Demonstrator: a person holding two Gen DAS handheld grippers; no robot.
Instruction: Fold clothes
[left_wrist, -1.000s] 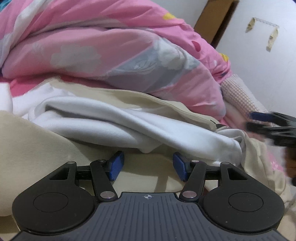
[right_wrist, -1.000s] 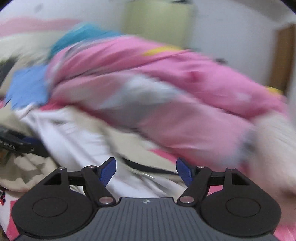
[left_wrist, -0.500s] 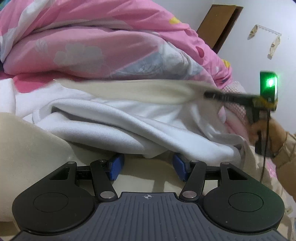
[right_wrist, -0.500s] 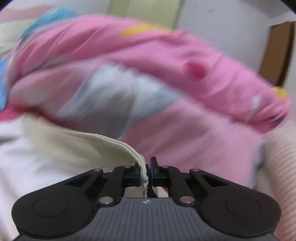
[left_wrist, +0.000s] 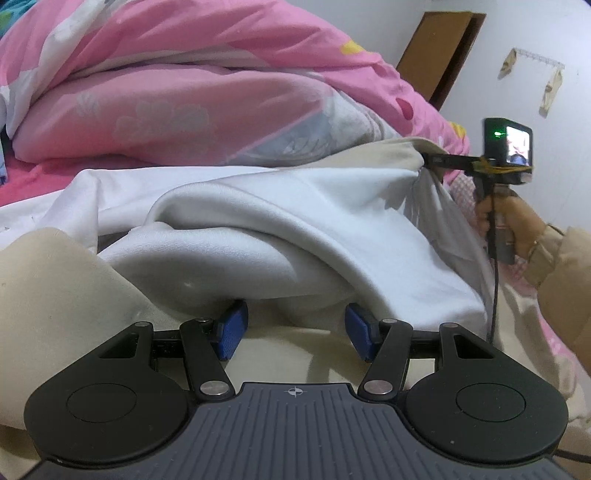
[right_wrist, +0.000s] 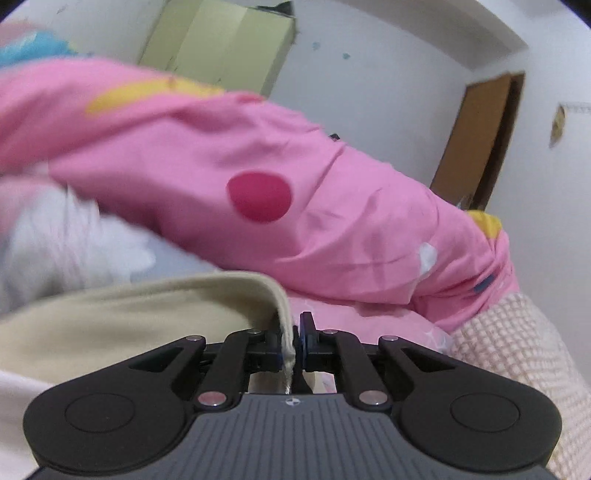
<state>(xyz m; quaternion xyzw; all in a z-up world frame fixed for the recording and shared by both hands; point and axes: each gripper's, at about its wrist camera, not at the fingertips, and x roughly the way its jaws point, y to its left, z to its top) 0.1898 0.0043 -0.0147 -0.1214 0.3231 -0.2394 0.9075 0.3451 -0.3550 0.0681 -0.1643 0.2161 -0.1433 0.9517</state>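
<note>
The left gripper (left_wrist: 295, 328) sat nearest, fingers spread and empty, a bulge of the cream-and-white garment (left_wrist: 258, 221) heaped on the bed just ahead; farther right, the right gripper (right_wrist: 295, 338) pinched the garment's cream hem (right_wrist: 286, 332) between fingers pressed together, lifting that corner taut; beyond lay the pink quilt (left_wrist: 184, 92). A good fold probably needed the left fingers to take the opposite corner before the cloth was carried over, with tension kept even.
</note>
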